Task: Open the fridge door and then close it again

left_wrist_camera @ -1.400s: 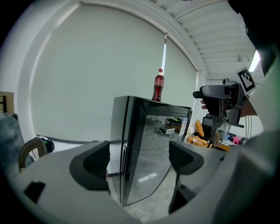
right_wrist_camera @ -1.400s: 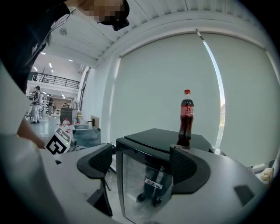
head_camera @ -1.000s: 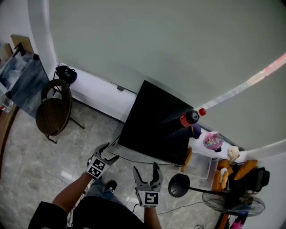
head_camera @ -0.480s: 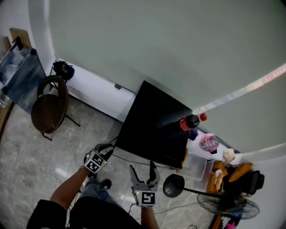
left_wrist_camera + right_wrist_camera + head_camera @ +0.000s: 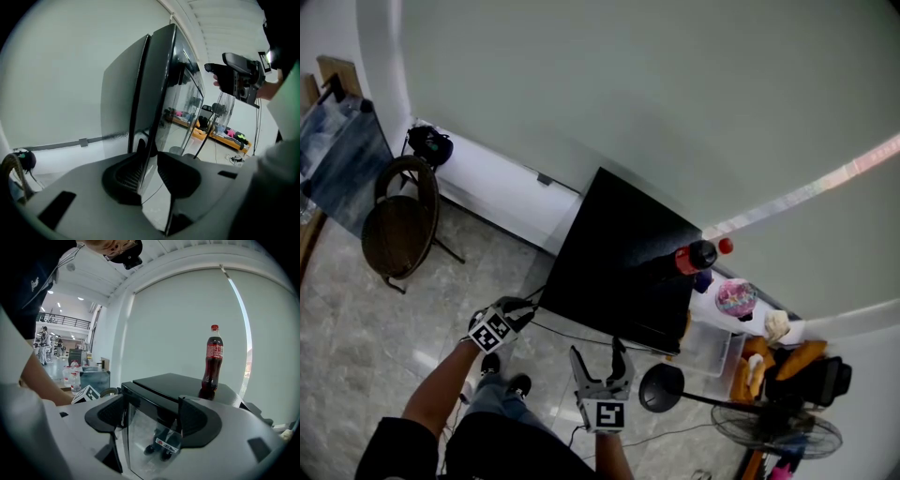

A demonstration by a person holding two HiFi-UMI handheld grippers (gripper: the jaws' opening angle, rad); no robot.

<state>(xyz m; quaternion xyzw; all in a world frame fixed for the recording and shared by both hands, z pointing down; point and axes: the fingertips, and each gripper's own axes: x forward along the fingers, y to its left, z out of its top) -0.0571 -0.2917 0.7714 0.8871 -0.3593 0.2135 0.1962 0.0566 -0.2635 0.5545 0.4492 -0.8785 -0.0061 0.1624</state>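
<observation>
Now, at the left, the left gripper [image 5: 147, 151] has just been closing its jaws. They stand narrow, with the free upright edge of the glass-fronted black door [image 5: 176, 89] between the pads. As far as the left gripper view shows, the pads press on that edge. The door is gripped but not yet swung: it appears shut against the small black box-shaped fridge [image 5: 628, 248], which sits on the grey tiled floor [image 5: 356, 319] by the wall.

The step in hand looks like the start of the pull. To do it well, keep the squeeze firm, since a thin glossy edge may slip from ribbed pads. Draw the hand round in an arc about the hinges, which I judge to be on the door's right side. A straight tug could drag so light a cabinet.

Further right, the right gripper [image 5: 152, 405] hangs in front of the door with its jaws wide apart and nothing in them. It seems to sit in the door's swing path and should give way. The round black stand base [image 5: 661, 389] just beside it looks near that path too.

Rightmost, the tall dark cola bottle with a red cap [image 5: 213, 359] stands upright on the fridge top, so pull gently or it might topple.
</observation>
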